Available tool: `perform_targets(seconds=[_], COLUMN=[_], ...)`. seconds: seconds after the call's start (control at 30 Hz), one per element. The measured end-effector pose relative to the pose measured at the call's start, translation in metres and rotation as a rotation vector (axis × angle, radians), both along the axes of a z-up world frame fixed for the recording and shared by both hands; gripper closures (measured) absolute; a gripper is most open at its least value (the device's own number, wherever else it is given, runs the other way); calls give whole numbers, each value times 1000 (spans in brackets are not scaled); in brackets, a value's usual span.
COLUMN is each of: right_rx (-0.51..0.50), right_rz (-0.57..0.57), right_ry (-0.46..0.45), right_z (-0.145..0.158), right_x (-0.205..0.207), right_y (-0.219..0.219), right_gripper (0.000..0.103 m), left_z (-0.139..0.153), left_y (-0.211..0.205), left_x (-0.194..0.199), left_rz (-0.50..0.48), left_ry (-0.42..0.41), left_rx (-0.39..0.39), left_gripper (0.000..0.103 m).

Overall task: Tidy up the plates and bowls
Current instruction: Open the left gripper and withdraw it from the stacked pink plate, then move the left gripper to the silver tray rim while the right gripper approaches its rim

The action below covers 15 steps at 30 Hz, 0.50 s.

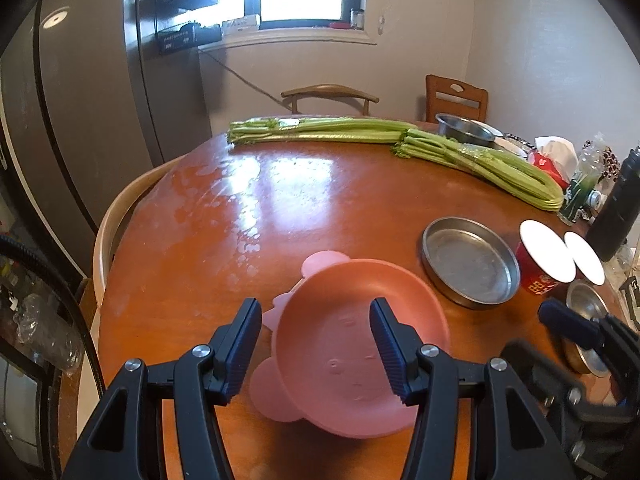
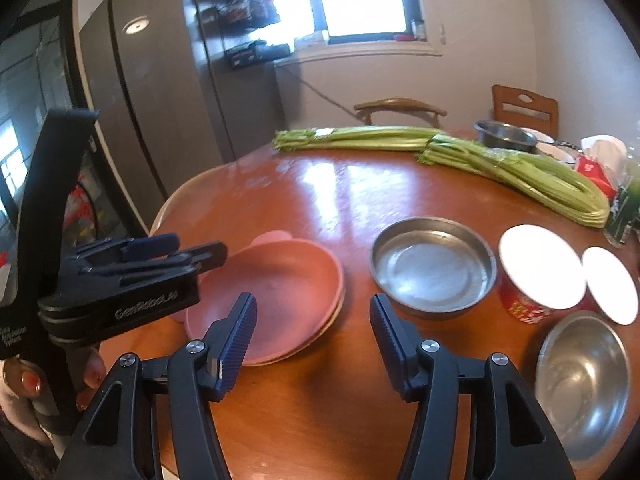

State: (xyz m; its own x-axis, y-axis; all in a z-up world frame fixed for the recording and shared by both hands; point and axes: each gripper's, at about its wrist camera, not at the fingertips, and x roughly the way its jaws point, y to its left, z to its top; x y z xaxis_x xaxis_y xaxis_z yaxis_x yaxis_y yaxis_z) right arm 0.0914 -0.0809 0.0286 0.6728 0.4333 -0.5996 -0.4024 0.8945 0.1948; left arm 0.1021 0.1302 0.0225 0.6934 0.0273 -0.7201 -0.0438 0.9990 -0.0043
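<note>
A pink bear-shaped plate [image 1: 352, 344] lies stacked on another pink plate on the brown table [image 1: 224, 240]. My left gripper [image 1: 316, 350] is open just above it, fingers on either side of its left half. It also shows in the right wrist view [image 2: 280, 292], with the left gripper [image 2: 160, 256] over its left edge. My right gripper [image 2: 312, 340] is open and empty above the table's front, between the pink plates and a shallow steel plate [image 2: 432, 266]. A steel bowl [image 2: 584, 384] sits at the right front. The steel plate also shows in the left wrist view [image 1: 470, 262].
Two celery bunches [image 1: 400, 140] lie across the far side of the table. A red cup with a white lid [image 2: 536, 276], a second white lid [image 2: 610, 284], a far steel bowl [image 2: 504, 134], bottles and tissues crowd the right. Chairs stand behind; a fridge stands at left.
</note>
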Motion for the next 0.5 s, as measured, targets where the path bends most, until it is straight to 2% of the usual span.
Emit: perform_targets(seconds=[0.5], right_rx=[80], right_rz=[-152], right_ry=[-74], right_z=[30], right_x=[-4], right_y=[-72], right_gripper=[40], left_z=[33], left_y=[-52], left_x=[-7], left_rz=[-69], left_ry=[-59], left_rx=[29], left_gripper=[47])
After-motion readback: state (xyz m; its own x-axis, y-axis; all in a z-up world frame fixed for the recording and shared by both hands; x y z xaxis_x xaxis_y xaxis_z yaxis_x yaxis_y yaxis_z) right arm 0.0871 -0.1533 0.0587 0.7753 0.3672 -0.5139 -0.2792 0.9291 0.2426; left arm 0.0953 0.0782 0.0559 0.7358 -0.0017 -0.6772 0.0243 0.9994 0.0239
